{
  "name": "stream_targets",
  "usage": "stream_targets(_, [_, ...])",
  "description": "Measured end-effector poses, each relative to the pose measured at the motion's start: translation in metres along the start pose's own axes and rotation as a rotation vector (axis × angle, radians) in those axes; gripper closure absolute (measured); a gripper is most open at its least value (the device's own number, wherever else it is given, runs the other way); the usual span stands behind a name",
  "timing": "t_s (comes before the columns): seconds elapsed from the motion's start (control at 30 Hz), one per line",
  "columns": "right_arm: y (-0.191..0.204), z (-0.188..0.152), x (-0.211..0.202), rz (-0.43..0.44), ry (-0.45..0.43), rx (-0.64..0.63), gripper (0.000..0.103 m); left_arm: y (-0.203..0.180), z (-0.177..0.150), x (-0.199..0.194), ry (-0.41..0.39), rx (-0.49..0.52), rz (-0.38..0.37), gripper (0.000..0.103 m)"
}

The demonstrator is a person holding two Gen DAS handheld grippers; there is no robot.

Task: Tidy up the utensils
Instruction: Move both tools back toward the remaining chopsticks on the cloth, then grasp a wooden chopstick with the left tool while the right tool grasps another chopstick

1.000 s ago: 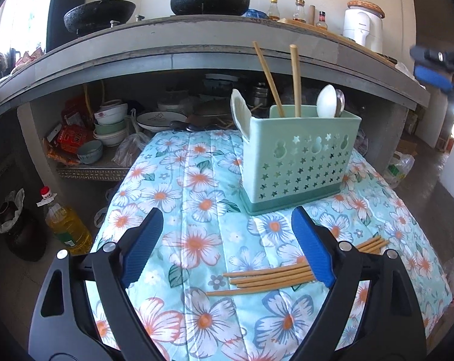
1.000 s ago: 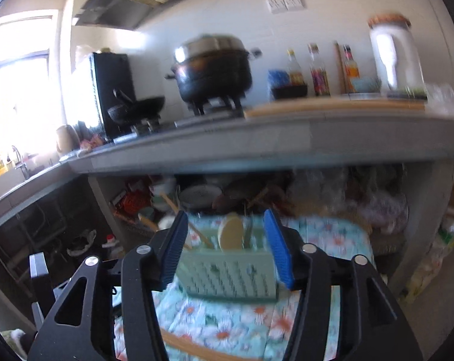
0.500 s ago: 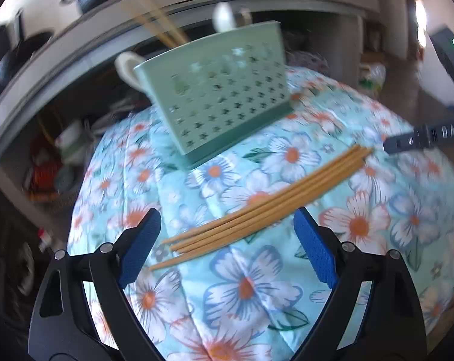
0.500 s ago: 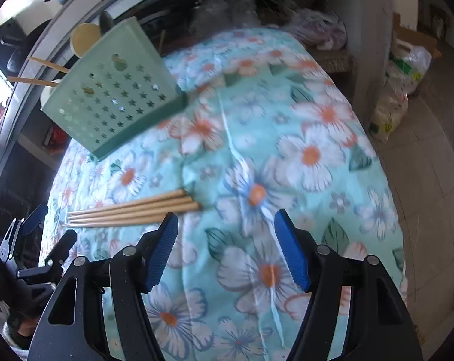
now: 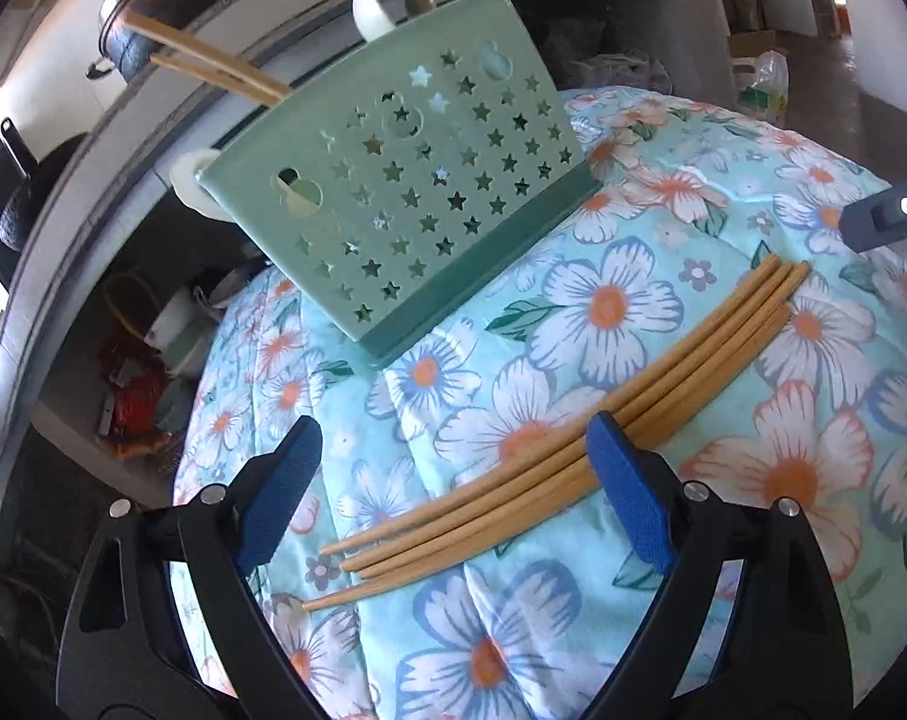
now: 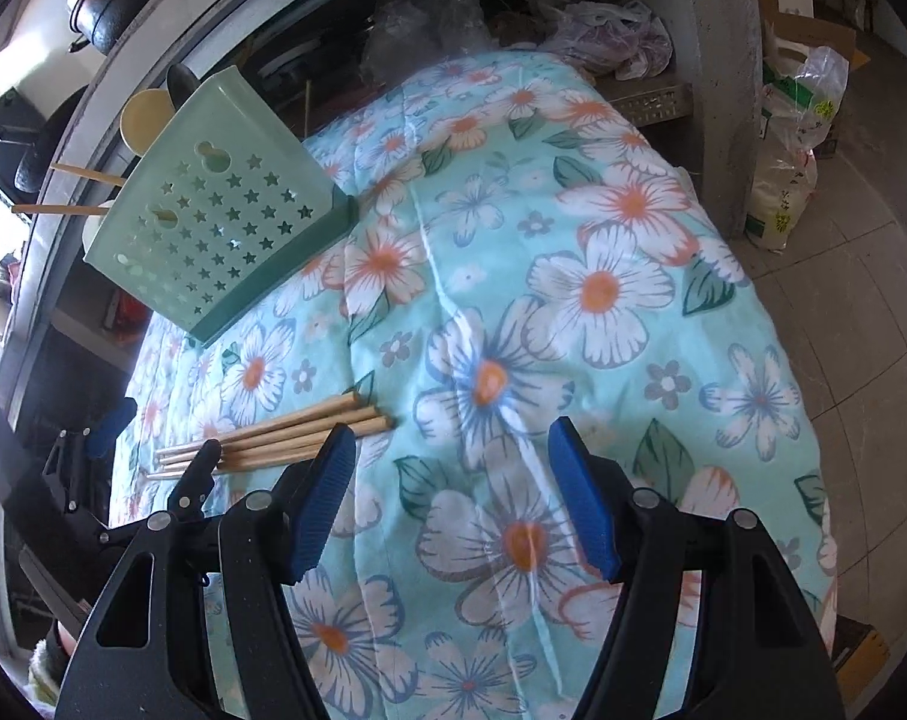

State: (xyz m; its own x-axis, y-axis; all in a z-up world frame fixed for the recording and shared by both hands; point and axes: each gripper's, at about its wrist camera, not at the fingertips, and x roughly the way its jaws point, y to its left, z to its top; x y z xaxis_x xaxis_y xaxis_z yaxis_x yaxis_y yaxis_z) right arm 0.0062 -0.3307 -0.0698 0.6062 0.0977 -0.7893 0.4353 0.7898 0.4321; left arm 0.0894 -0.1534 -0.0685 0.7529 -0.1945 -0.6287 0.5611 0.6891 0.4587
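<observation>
Loose chopsticks (image 5: 579, 438) laid in bundle on floral cloth (image 5: 609, 306), in front of green utensil holder (image 5: 405, 192). Left gripper (image 5: 453, 480) held wide, nothing clamped, over bundle's thin ends. Right gripper (image 6: 450, 495) spread wide, empty, beside thick ends.

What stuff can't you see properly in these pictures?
- Inside the green holder: its front wall hides the lower ends of the chopsticks and spoons, both views.
- Loose chopsticks: the left claw covers part in the left view; the right claw covers part in the right view.
</observation>
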Motion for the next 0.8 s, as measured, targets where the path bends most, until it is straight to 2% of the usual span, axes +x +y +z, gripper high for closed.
stream_targets(0.1, [-0.004, -0.001, 0.001, 0.003, 0.003, 0.007, 0.038, -0.005, -0.007, -0.010, 0.016, 0.016, -0.022, 0.017])
stream_targets(0.17, [-0.009, -0.001, 0.002, 0.006, 0.006, 0.024, 0.038, -0.009, -0.018, -0.006, 0.112, 0.008, -0.097, 0.018])
stream_targets(0.27, [-0.013, -0.002, 0.002, 0.011, 0.002, 0.034, 0.038, -0.003, -0.027, -0.011, 0.106, -0.066, -0.123, 0.019])
stream_targets(0.33, [-0.014, -0.002, 0.003, 0.007, 0.001, 0.034, 0.038, 0.000, -0.026, -0.018, 0.082, -0.065, -0.147, 0.019])
stream_targets(0.47, [-0.015, -0.002, 0.003, 0.008, 0.001, 0.038, 0.038, -0.007, -0.019, -0.038, -0.049, 0.002, -0.127, 0.022])
stream_targets(0.57, [-0.014, -0.002, 0.003, 0.006, -0.001, 0.033, 0.038, -0.025, -0.011, -0.038, -0.079, 0.121, -0.081, 0.038])
stream_targets(0.63, [-0.014, -0.003, 0.002, 0.005, 0.000, 0.034, 0.038, -0.039, -0.009, -0.034, -0.080, 0.205, -0.050, 0.053])
stream_targets(0.77, [-0.015, -0.004, 0.001, 0.004, -0.002, 0.037, 0.038, -0.058, -0.012, -0.019, -0.058, 0.370, -0.038, 0.069])
stream_targets(0.8, [-0.015, -0.004, 0.000, 0.004, -0.003, 0.038, 0.038, -0.063, -0.013, -0.016, -0.060, 0.405, -0.037, 0.076])
